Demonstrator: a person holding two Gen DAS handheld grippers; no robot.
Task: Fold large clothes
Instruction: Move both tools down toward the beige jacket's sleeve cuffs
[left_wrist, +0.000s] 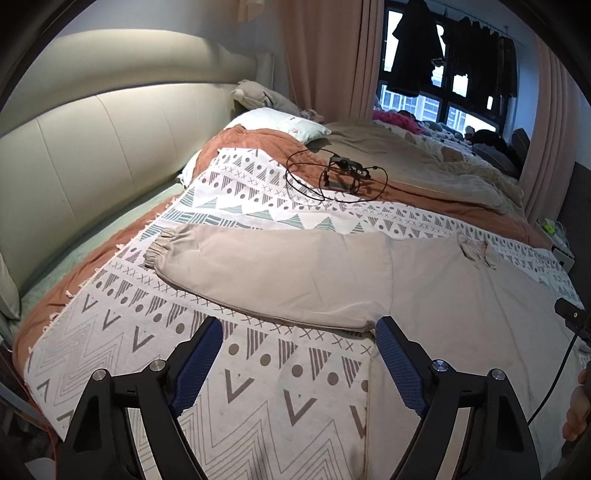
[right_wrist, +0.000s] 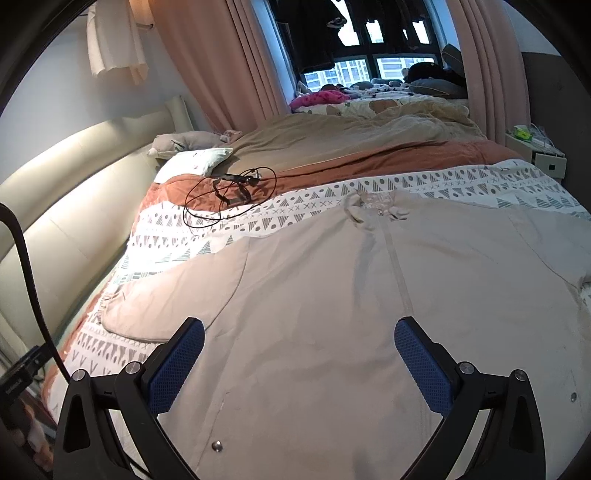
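Only left view: jacket (left_wrist: 424, 295) cuff (left_wrist: 159, 251); right view: 2 snaps (right_wrist: 217, 446).

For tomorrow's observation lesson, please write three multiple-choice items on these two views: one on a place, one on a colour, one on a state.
1. Where does the coiled black cable lie?
A. on the bed beyond the garment
B. on the garment's sleeve
C. on the windowsill

2. What colour are the pads on the grippers' fingers?
A. red
B. blue
C. white

3. How is the beige garment lying?
A. rolled into a bundle
B. folded in half
C. spread flat, its sleeve stretched out sideways

Answers:
1 A: the cable rests on the rust blanket and patterned throw, past the collar.
2 B: both the left gripper and right gripper, jaws wide apart, show blue textured pads.
3 C: the front lies open and flat on the throw, with the cuffed sleeve extended.
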